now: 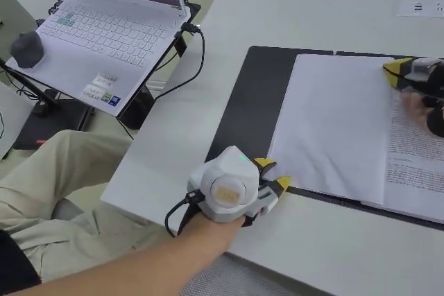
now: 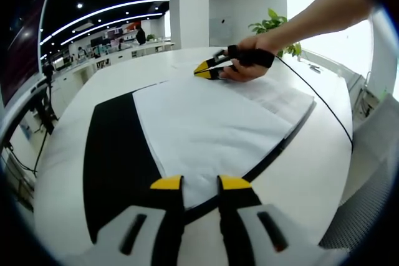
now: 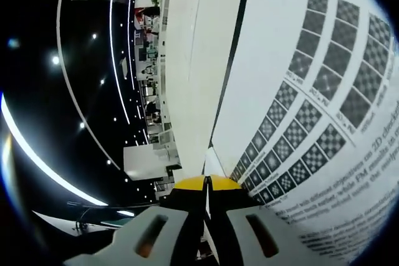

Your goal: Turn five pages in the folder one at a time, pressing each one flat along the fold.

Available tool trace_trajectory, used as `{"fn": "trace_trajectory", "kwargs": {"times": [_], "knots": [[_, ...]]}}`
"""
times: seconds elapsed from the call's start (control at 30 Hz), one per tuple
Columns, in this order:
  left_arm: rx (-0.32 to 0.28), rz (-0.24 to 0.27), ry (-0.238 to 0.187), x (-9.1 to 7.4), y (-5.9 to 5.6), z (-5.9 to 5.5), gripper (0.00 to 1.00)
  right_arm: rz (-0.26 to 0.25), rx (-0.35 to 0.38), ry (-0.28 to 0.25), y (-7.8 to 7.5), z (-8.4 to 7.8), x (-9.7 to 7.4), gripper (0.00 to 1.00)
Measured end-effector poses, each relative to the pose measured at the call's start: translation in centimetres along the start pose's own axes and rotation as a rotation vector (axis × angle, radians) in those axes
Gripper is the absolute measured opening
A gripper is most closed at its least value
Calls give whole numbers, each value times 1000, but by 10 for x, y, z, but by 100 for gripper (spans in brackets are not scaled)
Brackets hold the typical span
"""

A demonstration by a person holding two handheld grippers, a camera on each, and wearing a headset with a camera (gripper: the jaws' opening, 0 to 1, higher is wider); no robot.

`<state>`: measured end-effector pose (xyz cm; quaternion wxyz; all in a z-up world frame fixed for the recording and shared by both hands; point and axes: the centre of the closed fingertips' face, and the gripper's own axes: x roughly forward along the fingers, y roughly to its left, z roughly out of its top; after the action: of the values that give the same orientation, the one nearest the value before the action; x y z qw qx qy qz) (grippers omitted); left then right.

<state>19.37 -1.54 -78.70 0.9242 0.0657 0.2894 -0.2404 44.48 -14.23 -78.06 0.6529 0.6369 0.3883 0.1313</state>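
A black folder lies open on the white table. Its left side carries a blank white page, its right side a printed page. My left gripper sits at the folder's near edge with its yellow tips slightly apart and nothing between them; in its own view, the left gripper points across the blank page. My right gripper rests at the far end of the fold. In its own view, the right gripper is shut, low against the printed page with checker figures.
An open laptop stands on a black stand left of the table, with a cable hanging from it. A grey object lies beside its keyboard. The person's trouser leg is at the lower left. Small labels sit far right.
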Motion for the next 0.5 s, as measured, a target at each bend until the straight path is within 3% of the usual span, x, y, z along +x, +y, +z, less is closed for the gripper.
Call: {"fn": "trace_trajectory", "kwargs": {"times": [0.17, 0.5], "knots": [[2, 0, 2, 0, 0, 0, 19, 16, 16, -59, 4, 16, 10, 0], [-5, 1, 0, 0, -1, 2, 19, 29, 33, -91, 8, 15, 8, 0]]}}
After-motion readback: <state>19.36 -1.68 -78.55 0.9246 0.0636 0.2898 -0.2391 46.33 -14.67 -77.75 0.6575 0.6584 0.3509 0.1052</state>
